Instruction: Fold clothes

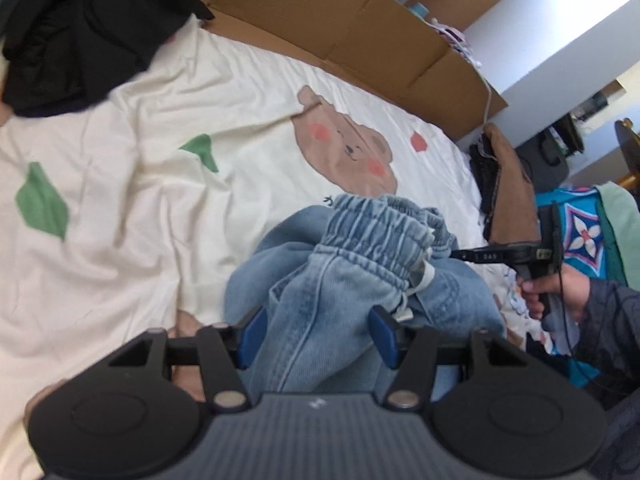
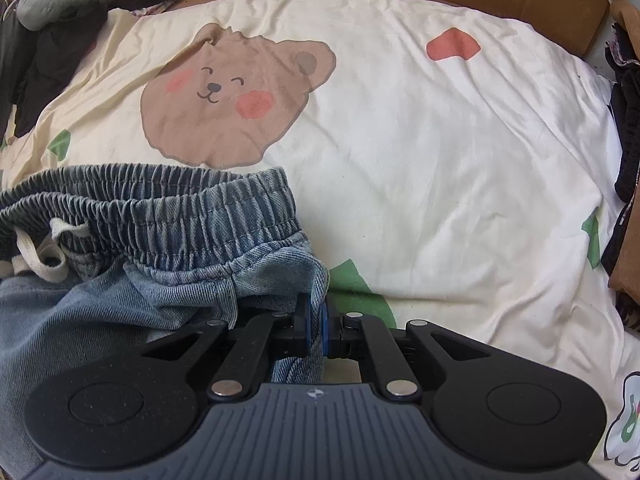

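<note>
Jeans (image 2: 120,280) lie bunched below the bedsheet's bear print (image 2: 236,100). Right tool (image 2: 316,320) pinches the waistband corner; left tool (image 1: 316,332) straddles denim, spread. Clamp left, then pull taut.

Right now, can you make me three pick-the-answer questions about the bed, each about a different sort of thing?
1. Where is the brown bear print?
A. On the cream bedsheet
B. On the cardboard
C. On the jeans

2. What colour is the drawstring of the elastic-waisted denim jeans?
A. Red
B. White
C. Green

3. How is the right gripper?
A. Wide open
B. Shut on the jeans
C. Holding a sock

Answers: 1 A, the bear lies printed on the sheet. 2 B, a white cord hangs at the waistband. 3 B, its blue pads pinch the denim edge.
</note>
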{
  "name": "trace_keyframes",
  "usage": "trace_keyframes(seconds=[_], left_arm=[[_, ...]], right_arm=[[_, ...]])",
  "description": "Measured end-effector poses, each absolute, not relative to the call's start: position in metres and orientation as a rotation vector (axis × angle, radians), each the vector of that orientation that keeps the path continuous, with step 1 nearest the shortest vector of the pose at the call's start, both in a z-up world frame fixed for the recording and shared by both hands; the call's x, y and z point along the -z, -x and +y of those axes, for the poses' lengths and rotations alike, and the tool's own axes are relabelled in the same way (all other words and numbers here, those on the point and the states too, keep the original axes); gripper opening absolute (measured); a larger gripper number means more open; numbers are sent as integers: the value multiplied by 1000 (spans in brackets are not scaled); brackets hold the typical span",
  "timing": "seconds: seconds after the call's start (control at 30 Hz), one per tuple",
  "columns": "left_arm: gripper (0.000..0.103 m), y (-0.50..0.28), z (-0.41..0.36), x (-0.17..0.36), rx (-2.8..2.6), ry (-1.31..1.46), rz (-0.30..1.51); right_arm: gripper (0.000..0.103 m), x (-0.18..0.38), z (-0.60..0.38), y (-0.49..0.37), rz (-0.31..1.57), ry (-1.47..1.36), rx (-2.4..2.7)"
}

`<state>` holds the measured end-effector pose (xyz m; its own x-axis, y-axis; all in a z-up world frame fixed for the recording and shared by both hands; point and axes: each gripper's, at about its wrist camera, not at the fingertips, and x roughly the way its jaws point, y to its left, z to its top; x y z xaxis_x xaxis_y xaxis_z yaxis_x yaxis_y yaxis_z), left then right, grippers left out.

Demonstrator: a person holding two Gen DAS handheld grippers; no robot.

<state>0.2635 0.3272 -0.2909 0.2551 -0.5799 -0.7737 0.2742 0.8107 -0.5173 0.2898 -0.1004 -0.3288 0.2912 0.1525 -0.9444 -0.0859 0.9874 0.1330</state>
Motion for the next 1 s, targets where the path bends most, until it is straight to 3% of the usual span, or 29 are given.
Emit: trace_keyframes(seconds=[0.33,0.37,0.43,0.53,0.73,1.0], left_arm=[[59,-293,317,309,734,322,1228],[57,-294,315,312,744,326,1231],[27,-294,313,318,766,353,1253],[14,-291,312,320,751,344,1250],[5,-277,330,305,640,353,1164],[4,-235,351,266,530,298,1051]], right_arm=[[3,334,-104,-289,1256,-91,-164],[3,334,-105,-289,1253,-96,-165],[3,333,-107,-287,1247,-105,-168],[3,329,-109,-287,1241,-106,-175],[2,308,-107,-290,1204,-64,-207],[3,257,-85,-309,1117,35,-296]])
